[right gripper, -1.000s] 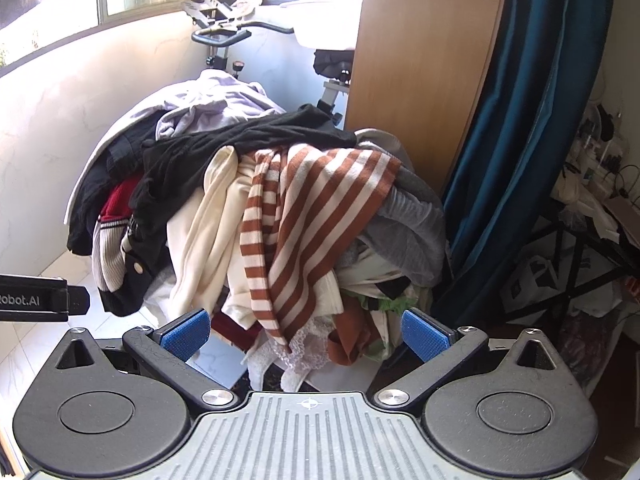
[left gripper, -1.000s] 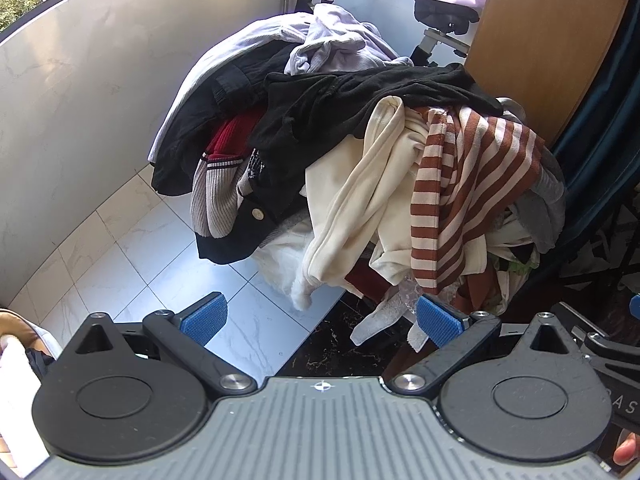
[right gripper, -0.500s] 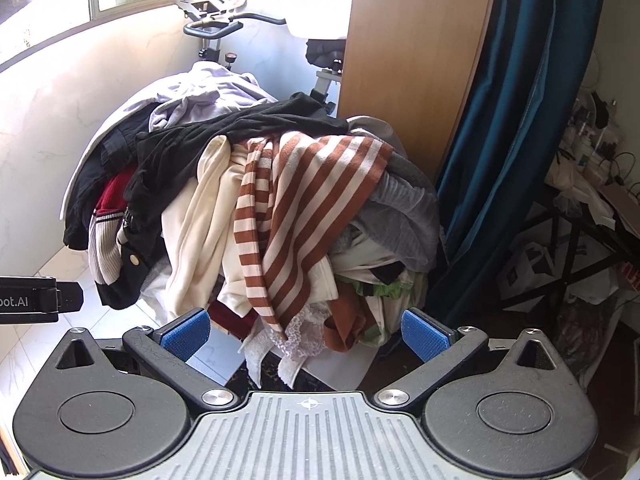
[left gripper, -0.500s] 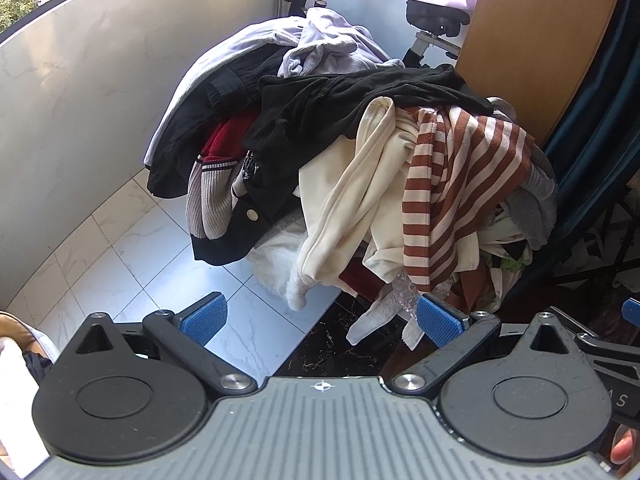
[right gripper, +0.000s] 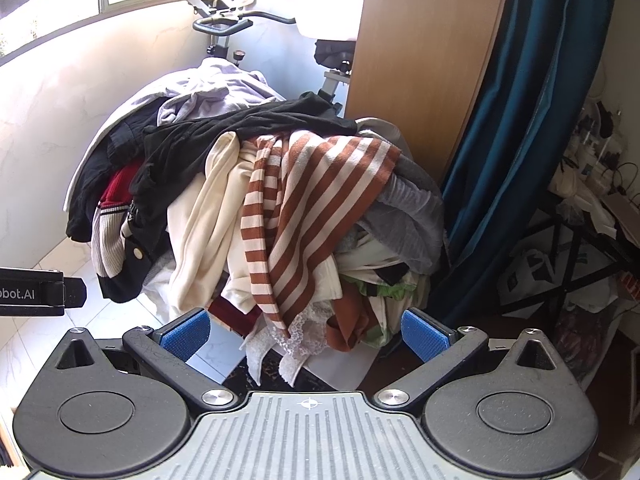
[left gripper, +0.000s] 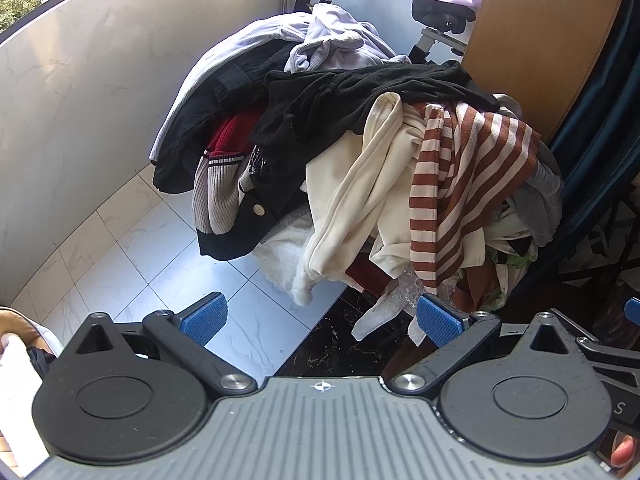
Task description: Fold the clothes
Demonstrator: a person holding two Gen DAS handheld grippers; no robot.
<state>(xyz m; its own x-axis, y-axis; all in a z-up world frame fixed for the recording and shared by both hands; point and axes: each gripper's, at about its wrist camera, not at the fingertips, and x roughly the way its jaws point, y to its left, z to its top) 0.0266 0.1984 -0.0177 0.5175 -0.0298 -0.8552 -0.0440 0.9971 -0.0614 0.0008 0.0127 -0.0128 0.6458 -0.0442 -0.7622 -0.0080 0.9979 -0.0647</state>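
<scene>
I am holding my left tongs (left gripper: 320, 316) spread wide with nothing between the blue pads, and my right tongs (right gripper: 306, 332) are gaping just as wide and just as empty. Both are pointing at the heap of clothes (right gripper: 256, 200) and neither is touching it; the lowest trailing scraps are hanging just beyond the tips.

The heap is sitting on the floor (left gripper: 132, 248) between the pale wall (left gripper: 80, 120) and a wooden panel (right gripper: 420, 60), with a blue curtain (right gripper: 520, 120) to the right and an exercise bike (right gripper: 224, 28) behind. A black top (left gripper: 360, 92) is lying across the crown, a cream garment (left gripper: 352, 200) is drooping down the front, and a brown-and-white striped shirt (right gripper: 308, 208) is draped beside it, nearest my right tongs.

I judge that I am only at the picking stage: nothing is pulled free or folded yet. The striped shirt looks the easiest to take, since it is lying on top and hanging loose. The next move calls for reaching in, closing on one edge of it alone, and lifting without dragging the cream garment or the lace scrap (right gripper: 296, 340) beneath along with it.
</scene>
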